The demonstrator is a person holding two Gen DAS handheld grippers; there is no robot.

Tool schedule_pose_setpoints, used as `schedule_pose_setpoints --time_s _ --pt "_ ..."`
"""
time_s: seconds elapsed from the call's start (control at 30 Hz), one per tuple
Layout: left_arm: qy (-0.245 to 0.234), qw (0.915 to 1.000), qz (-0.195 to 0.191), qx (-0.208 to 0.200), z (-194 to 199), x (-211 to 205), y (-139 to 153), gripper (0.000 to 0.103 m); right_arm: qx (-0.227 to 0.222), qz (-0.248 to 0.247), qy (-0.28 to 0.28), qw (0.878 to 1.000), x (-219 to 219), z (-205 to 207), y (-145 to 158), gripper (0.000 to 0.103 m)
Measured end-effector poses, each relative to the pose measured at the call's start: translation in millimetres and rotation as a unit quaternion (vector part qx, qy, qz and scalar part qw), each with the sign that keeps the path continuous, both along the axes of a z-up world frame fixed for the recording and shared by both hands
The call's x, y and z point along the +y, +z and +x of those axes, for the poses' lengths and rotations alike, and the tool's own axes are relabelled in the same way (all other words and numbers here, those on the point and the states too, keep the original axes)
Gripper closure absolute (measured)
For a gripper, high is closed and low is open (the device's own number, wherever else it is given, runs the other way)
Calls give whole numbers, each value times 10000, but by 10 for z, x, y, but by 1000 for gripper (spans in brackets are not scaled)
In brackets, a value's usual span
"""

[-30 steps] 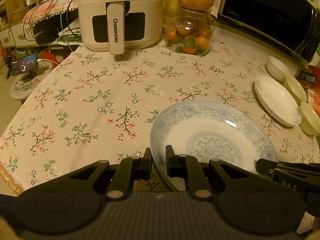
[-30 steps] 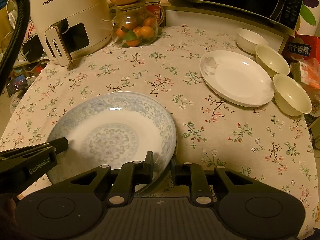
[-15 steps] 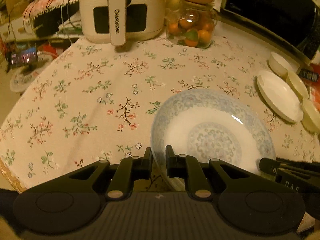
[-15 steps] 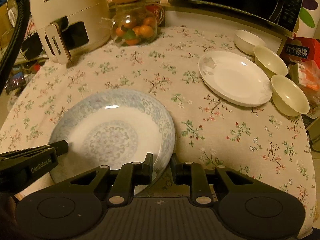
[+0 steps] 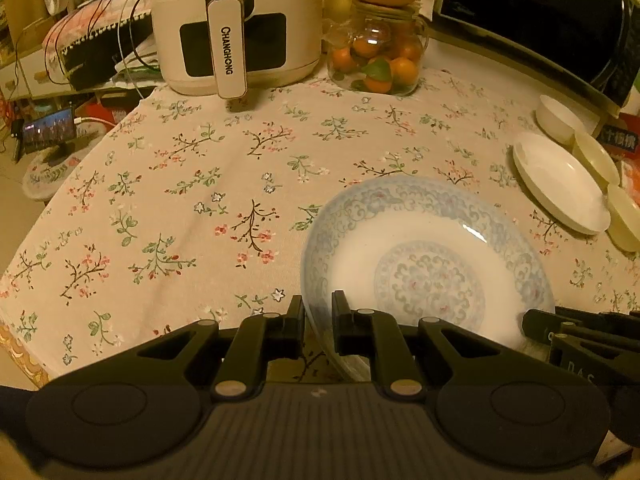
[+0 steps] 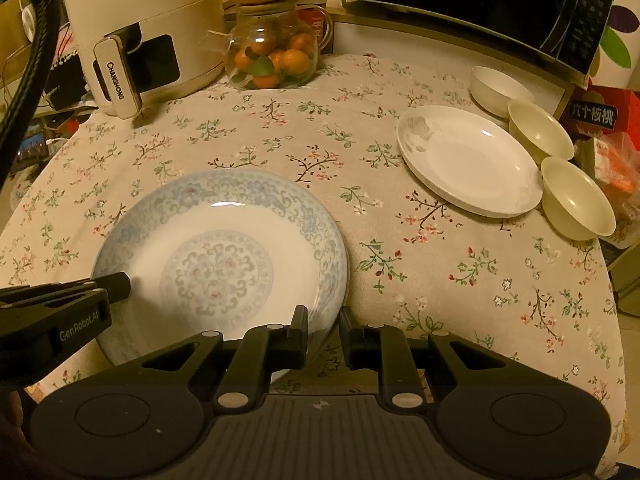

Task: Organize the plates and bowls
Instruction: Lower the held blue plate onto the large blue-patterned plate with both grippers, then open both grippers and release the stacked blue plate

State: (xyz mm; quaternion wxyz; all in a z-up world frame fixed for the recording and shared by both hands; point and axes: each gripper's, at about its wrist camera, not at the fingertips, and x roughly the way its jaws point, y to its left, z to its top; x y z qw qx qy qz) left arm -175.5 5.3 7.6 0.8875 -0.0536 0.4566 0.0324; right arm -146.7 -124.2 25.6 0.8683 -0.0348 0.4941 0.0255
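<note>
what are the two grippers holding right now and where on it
Both hold the blue-patterned plate by its rim: the left gripper clamps the near-left edge, the right gripper the near-right edge.

Blue-patterned plate: round white ceramic plate (image 6: 224, 248) with a pale blue scroll border and a central medallion; near edge of the bench, rim pinched at two points on its near edge, tilt cannot be told.
Plain white plate: round glossy white ceramic plate (image 6: 468, 160) with a faint grey motif at its rim; lies flat on the floral cloth, well apart to the right.
Bowls: white bowl (image 6: 498, 90) and two cream bowls (image 6: 540, 130) (image 6: 576, 200); upright, in a row just beside the white plate's far and right edge.
</note>
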Motion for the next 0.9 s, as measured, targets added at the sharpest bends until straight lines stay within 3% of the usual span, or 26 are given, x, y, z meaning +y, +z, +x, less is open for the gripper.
schedule_pose_setpoints --time_s 0.5,0.67,0.83,0.9 --pt "-141 9996 223 -34 -2 -33 17 89 -10 -56 31 10000 8 -2 -18 85" --pt "-78 9999 146 9 12 13 27 79 40 107 7 9999 -34 16 -7 83" --pt "28 9997 -195 132 59 126 58 71 67 287 50 9996 -72 27 16 79" --pt "112 9996 -252 104 78 171 106 63 62 399 74 9992 -101 41 51 75"
